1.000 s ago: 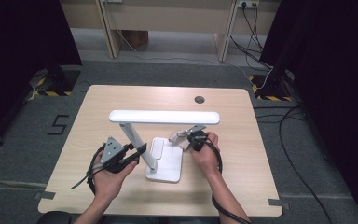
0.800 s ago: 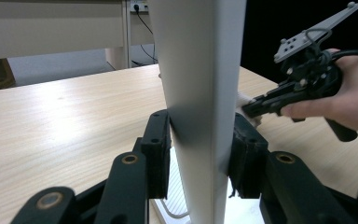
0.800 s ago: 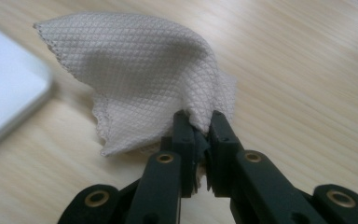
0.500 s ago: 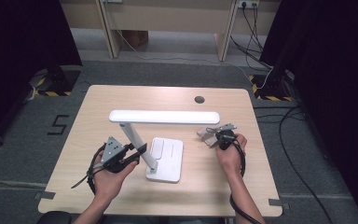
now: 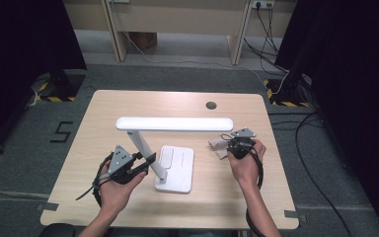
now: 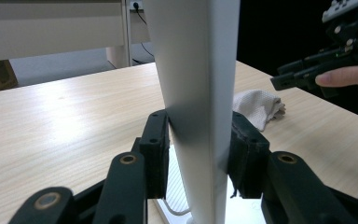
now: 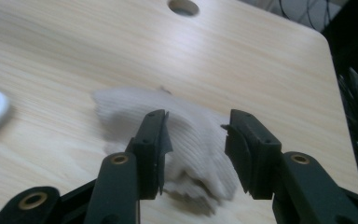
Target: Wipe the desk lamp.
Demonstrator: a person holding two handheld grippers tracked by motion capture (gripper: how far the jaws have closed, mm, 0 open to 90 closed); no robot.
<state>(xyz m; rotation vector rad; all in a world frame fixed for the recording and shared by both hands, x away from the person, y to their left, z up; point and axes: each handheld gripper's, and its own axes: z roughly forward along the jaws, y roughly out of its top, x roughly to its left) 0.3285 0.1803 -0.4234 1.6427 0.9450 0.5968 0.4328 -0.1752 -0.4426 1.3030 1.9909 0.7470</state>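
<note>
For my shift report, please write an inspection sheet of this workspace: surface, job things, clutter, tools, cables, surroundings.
Surface: wooden table, with a round hole near its far edge.
Job's things: white desk lamp upright on its base; crumpled white cloth lying on the table to its right.
Clutter: nothing seen.
Tools: left tool clamped on the lamp's arm; right tool has just been opening, its pads apart from the cloth between them.
Cables: one trails from each tool; more lie on the floor at the right.
Surroundings: grey carpet, black curtains at both sides.

L gripper (image 6: 198, 154) clamps white lamp stem (image 6: 196, 93); cloth (image 6: 257, 106) on table (image 6: 60, 116); R gripper (image 6: 326, 60) beyond.
</note>
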